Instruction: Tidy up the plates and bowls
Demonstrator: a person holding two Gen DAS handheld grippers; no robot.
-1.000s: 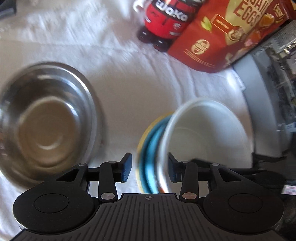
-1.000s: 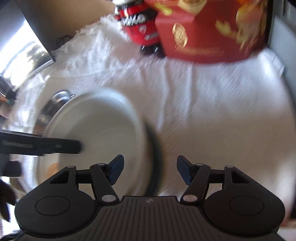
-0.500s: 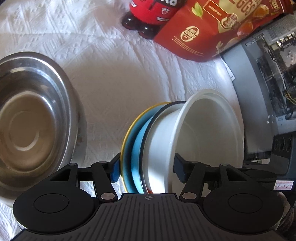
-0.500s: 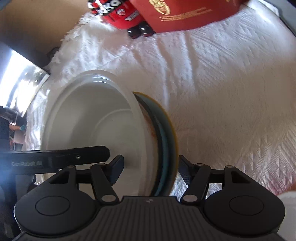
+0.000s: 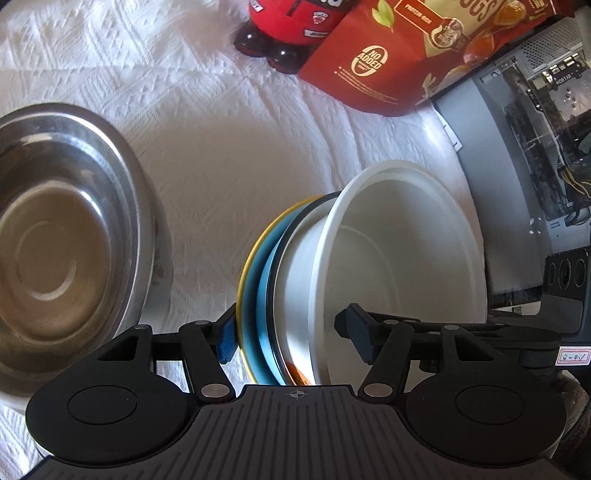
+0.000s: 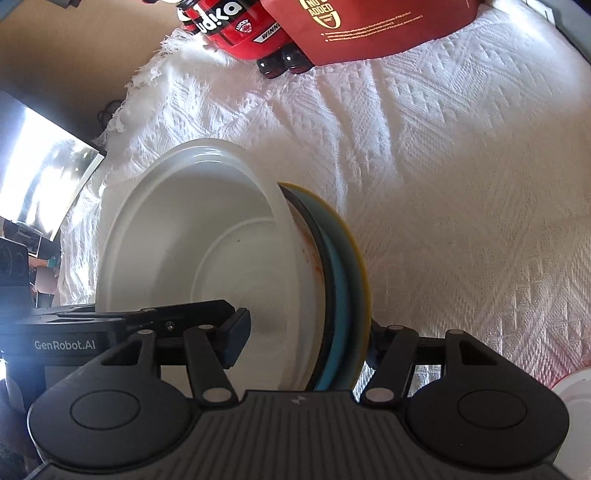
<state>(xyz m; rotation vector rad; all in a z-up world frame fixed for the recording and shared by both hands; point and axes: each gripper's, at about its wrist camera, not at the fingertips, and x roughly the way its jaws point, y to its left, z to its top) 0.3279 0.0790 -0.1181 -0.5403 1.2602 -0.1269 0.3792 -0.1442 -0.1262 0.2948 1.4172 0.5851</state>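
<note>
A stack of dishes is held on edge above the white cloth: a white bowl (image 5: 399,251), a dark-rimmed plate, a blue plate (image 5: 264,295) and a yellow plate (image 5: 245,280). My left gripper (image 5: 290,339) straddles the stack, jaws wide apart around it. My right gripper (image 6: 304,343) straddles the same stack from the other side; the white bowl (image 6: 184,251) and blue plate (image 6: 338,295) sit between its jaws. Whether either grips firmly is unclear. A steel bowl (image 5: 62,236) rests on the cloth at left.
A red toy car (image 5: 284,26) and a red snack bag (image 5: 413,55) stand at the far edge of the white cloth (image 6: 461,166). A computer case (image 5: 535,166) stands to the right. A white round object (image 6: 576,402) shows at lower right.
The stack has come closer and sits deeper between both pairs of jaws. Both grippers have opened wider around it. The view has steadied after blur.
</note>
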